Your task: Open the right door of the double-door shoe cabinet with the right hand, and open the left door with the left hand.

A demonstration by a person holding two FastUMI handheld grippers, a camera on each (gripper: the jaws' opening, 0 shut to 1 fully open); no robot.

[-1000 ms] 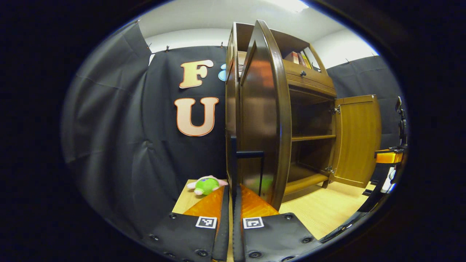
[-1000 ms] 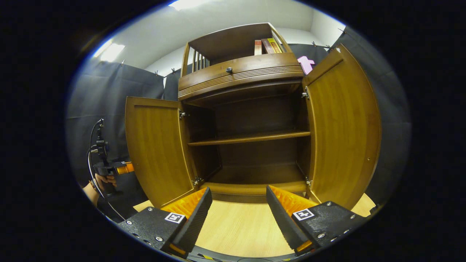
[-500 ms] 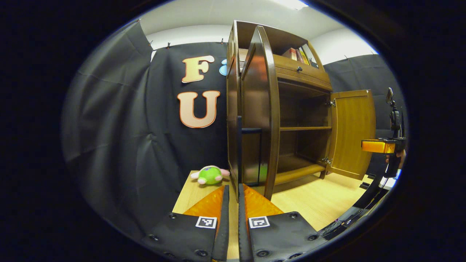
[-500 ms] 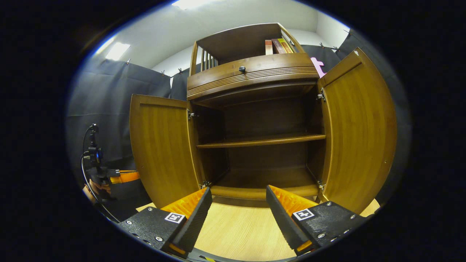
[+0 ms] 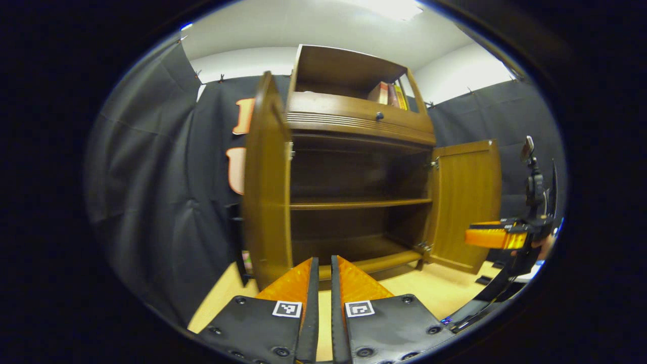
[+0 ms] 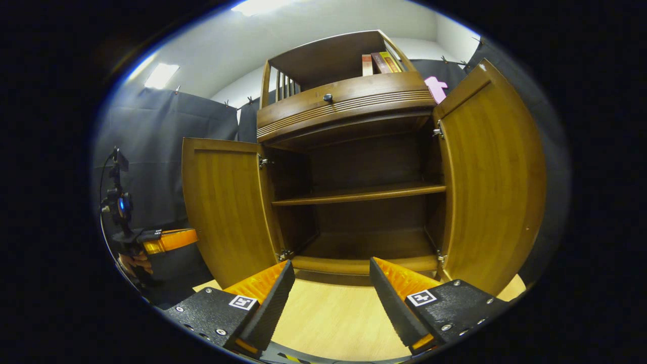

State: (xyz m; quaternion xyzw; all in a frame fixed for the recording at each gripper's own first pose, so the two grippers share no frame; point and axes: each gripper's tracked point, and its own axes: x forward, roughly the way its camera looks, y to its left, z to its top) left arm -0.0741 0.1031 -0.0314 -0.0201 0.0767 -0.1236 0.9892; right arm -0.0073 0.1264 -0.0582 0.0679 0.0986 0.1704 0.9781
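both doors of the shoe cabinet (image 6: 354, 202) hang open: left door (image 6: 222, 207) swung out left, right door (image 6: 493, 182) swung out right. cabinet stands on a light wood table (image 6: 328, 323). left gripper (image 5: 323, 263) in front of the left door's edge, fingers nearly together, holding nothing. right gripper (image 6: 331, 268) facing the shelves, fingers wide apart, holding nothing. books (image 6: 376, 63) up top.

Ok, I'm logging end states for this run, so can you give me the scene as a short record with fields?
cabinet: brown wooden double-door shoe cabinet, shelves bare
left door: swung open
right door: swung open
left claw: shut on nothing, clear of the left door
right claw: open, holding nothing, facing the cabinet interior
top shelf: a few books
task state: both doors look open
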